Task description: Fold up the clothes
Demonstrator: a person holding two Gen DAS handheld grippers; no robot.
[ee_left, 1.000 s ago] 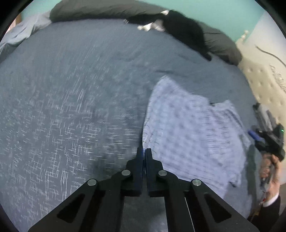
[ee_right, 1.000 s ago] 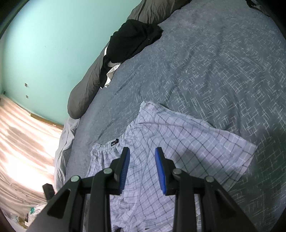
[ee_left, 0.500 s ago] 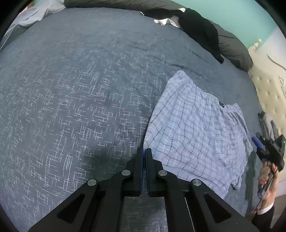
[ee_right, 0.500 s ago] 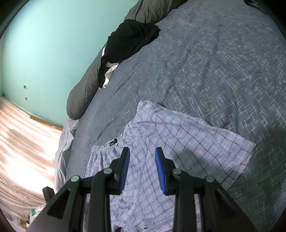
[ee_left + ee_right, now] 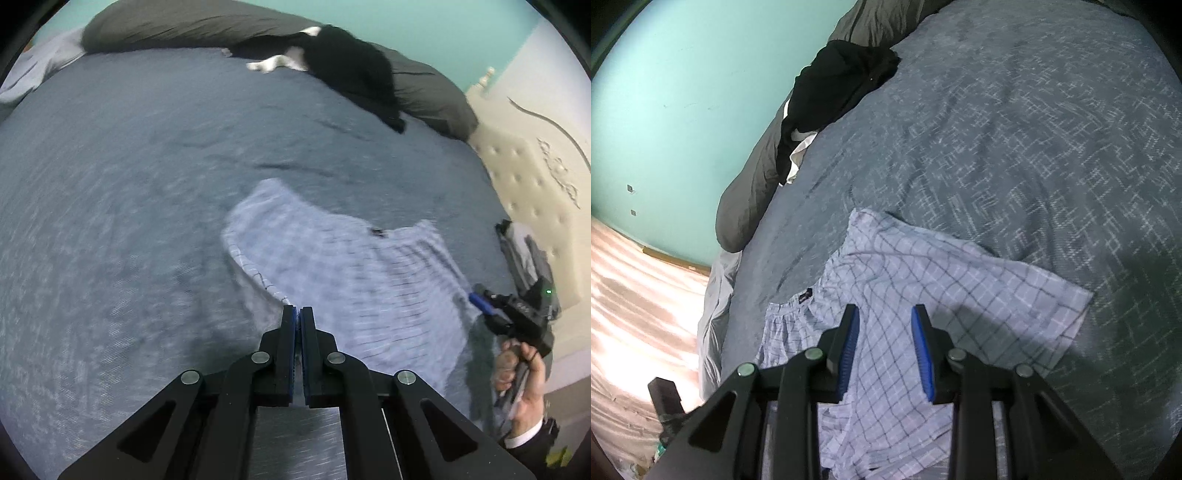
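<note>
While the left gripper (image 5: 297, 314) pinches the checked shorts (image 5: 362, 273), right jaws hover apart above.

— What can't be made out in the left wrist view?
— Motion blur smears the plaid shorts (image 5: 354, 273) and the bed cover (image 5: 110, 206); their check lines barely read.
— And in the right wrist view?
— The hand-held gripper (image 5: 885, 345) covers the shorts' middle, and the bottom edge cuts their hem.
</note>
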